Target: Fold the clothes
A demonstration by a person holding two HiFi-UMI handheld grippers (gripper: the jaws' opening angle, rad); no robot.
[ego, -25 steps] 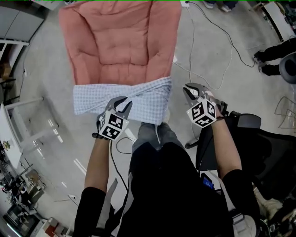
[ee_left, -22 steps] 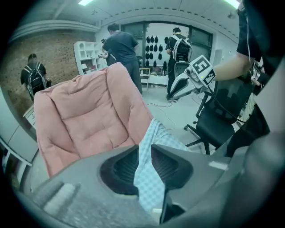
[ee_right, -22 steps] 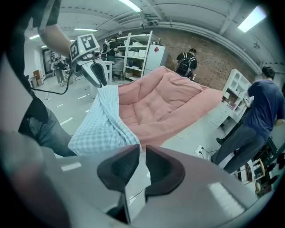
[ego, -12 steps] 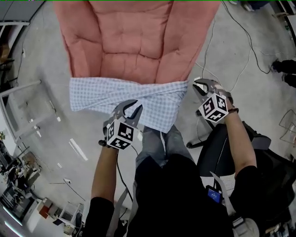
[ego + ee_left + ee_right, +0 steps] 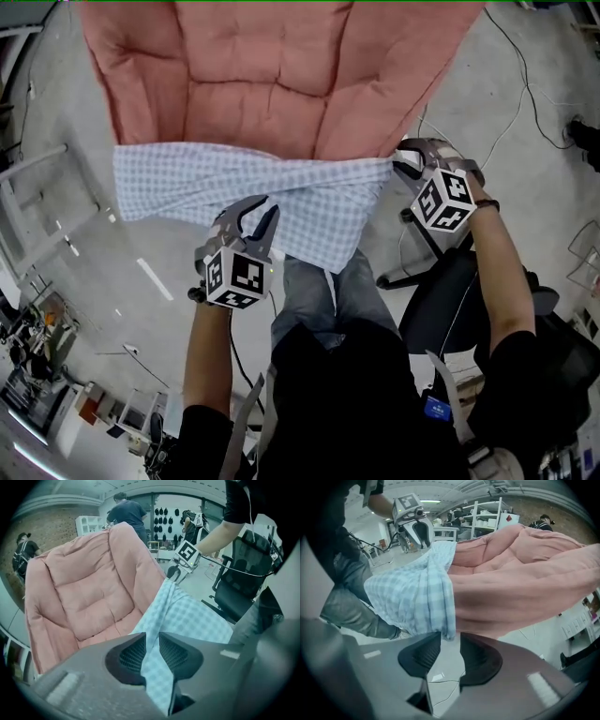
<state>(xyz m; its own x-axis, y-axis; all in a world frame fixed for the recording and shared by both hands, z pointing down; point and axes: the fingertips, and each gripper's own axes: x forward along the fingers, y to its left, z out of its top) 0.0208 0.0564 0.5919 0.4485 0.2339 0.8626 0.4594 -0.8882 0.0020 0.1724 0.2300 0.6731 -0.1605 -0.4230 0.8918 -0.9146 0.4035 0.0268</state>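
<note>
A: Since the earlier frame, the right hand-held gripper (image 5: 408, 161) was brought up to the right end of the checked cloth (image 5: 234, 183), jaws opening, nothing between them.
B: And the left hand-held gripper (image 5: 255, 217)?
A: Pinched on the cloth at centre frame. The cloth was draped, loosely gathered, along the front edge of the pink chair (image 5: 272, 75); no neat fold was made yet, so most work was judged left.

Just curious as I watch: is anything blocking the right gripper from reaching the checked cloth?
Nothing visible does. The right gripper is opening its jaws, with only floor between them. The checked cloth hangs just past their tips, draped on the pink chair.
</note>
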